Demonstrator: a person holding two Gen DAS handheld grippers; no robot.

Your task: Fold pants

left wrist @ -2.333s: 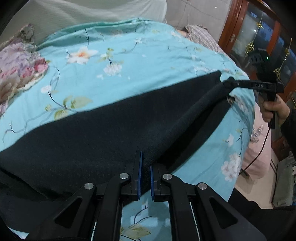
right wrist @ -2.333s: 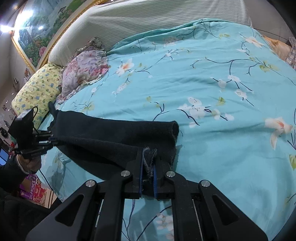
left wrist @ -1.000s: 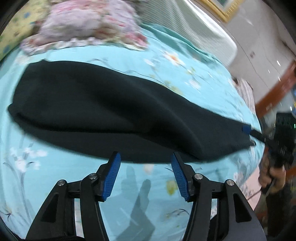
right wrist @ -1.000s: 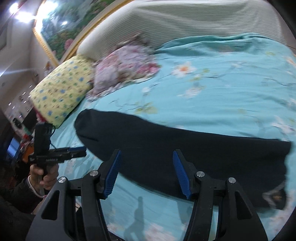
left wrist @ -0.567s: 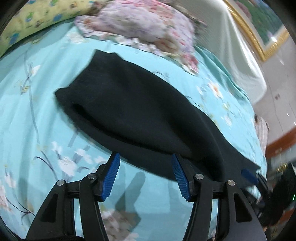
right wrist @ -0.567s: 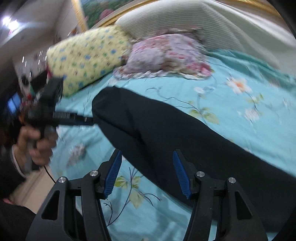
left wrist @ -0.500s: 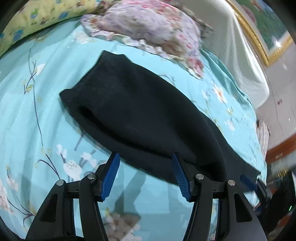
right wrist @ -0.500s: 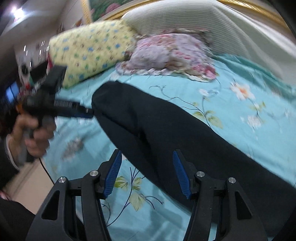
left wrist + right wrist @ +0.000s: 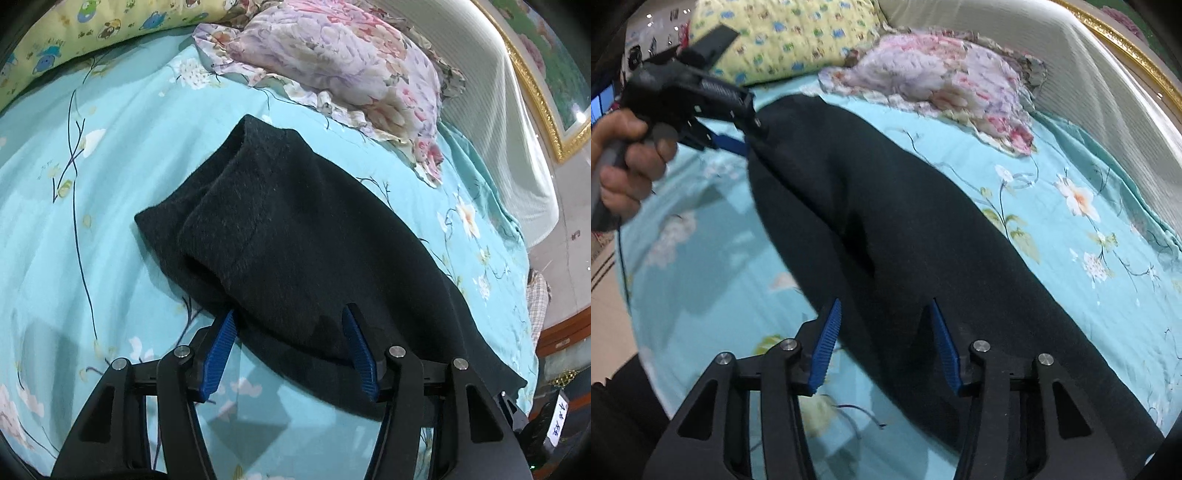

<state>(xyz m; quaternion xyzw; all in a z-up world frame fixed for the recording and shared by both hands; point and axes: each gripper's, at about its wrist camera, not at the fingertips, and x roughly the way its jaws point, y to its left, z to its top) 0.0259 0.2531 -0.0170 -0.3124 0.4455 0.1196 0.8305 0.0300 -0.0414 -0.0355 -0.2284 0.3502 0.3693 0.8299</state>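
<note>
The dark pants (image 9: 295,229) lie folded lengthwise in a long strip across the turquoise floral bedspread (image 9: 92,166). My left gripper (image 9: 290,325) is open, its blue pads on either side of the strip's near edge. In the right wrist view the pants (image 9: 905,229) run from upper left to lower right. My right gripper (image 9: 884,321) is open over the strip's near edge. The left gripper (image 9: 738,144) also shows there, held in a hand at the pants' far end, touching the cloth.
A pink floral pillow (image 9: 343,62) and a yellow patterned pillow (image 9: 786,37) lie at the head of the bed. A striped headboard (image 9: 498,122) and a gold picture frame (image 9: 543,110) stand behind. The bed's edge and floor (image 9: 605,295) are at the left.
Both grippers let go of the pants and opened. The pants now lie flat on the bed. Both grippers have swung toward the pillow end and come down close to the strip.
</note>
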